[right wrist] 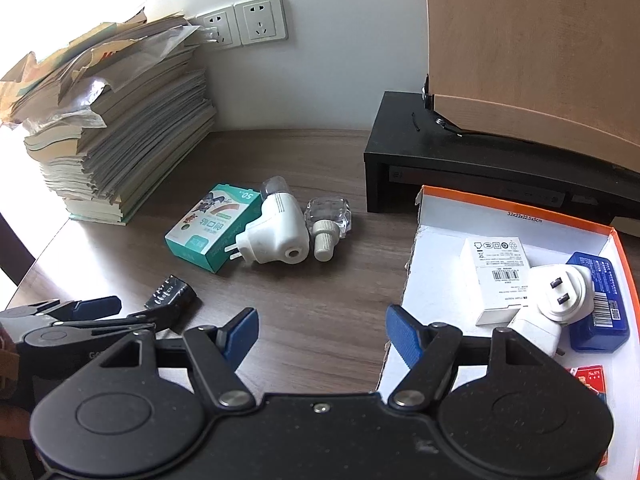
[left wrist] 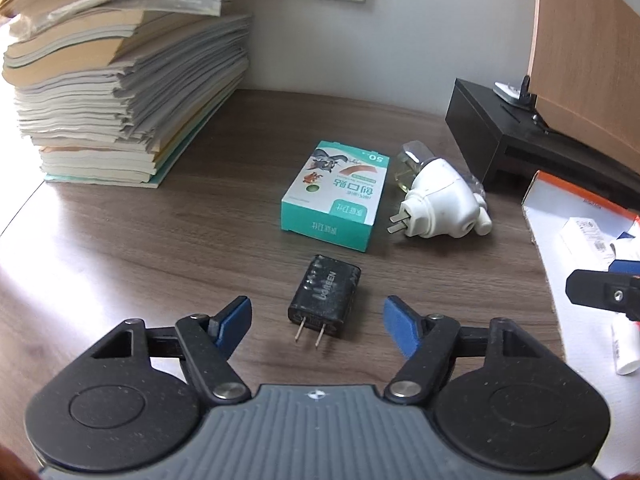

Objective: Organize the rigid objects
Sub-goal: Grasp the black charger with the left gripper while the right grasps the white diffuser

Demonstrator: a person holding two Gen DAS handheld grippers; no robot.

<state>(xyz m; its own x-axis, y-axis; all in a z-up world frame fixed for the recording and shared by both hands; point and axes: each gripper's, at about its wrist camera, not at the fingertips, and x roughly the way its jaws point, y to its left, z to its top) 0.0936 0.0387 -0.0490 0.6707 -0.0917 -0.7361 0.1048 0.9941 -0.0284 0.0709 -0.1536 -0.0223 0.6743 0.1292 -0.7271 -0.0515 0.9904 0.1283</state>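
A black charger (left wrist: 326, 292) lies flat on the wooden desk (left wrist: 160, 240), its prongs toward me. My left gripper (left wrist: 318, 308) is open, and its blue pads (left wrist: 236, 320) flank the charger's plug end without touching it. Beyond lie a teal plaster box (left wrist: 338, 194) and a white plug-in device (left wrist: 440, 204). The right wrist view shows my right gripper (right wrist: 322, 332) open and holding nothing, over the desk beside an orange-rimmed box (right wrist: 424, 208). That box holds a white carton (right wrist: 500, 276), a white adapter (right wrist: 560, 296) and a blue box (right wrist: 600, 304). The left gripper (right wrist: 128, 312) is at the charger (right wrist: 172, 296).
A tall stack of books and papers (left wrist: 120, 80) fills the back left. Wall sockets (right wrist: 244, 24) sit behind it. A black stand (right wrist: 480, 160) under a wooden panel stands at the back right. A clear bottle with a ribbed cap (right wrist: 328, 224) lies by the plug-in device (right wrist: 276, 232).
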